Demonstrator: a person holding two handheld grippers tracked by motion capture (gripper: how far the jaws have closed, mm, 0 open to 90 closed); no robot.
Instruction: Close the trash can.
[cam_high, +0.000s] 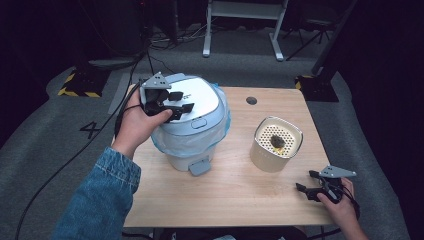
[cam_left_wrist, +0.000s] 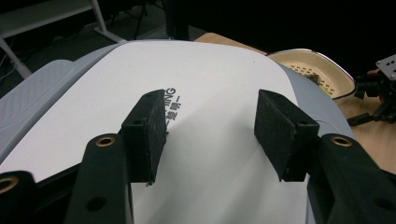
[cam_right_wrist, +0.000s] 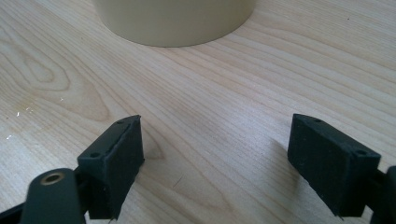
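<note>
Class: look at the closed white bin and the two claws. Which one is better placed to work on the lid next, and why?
Left. The left claw hovers open over the bin lid, while the right claw rests open near the table edge, beyond the cream container.

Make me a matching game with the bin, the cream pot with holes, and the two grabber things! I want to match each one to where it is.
Things:
1. pedal bin
2. cream perforated container
3. left gripper
4. right gripper

Places:
A. low over the bare wooden table at its near right corner, jaws apart
B. over the white bin lid, jaws apart with nothing between them
C. on the left half of the table, lined with a blue bag
D. on the right half of the table, with a dark lump on its holed top

Pairs: 1-C, 2-D, 3-B, 4-A
</note>
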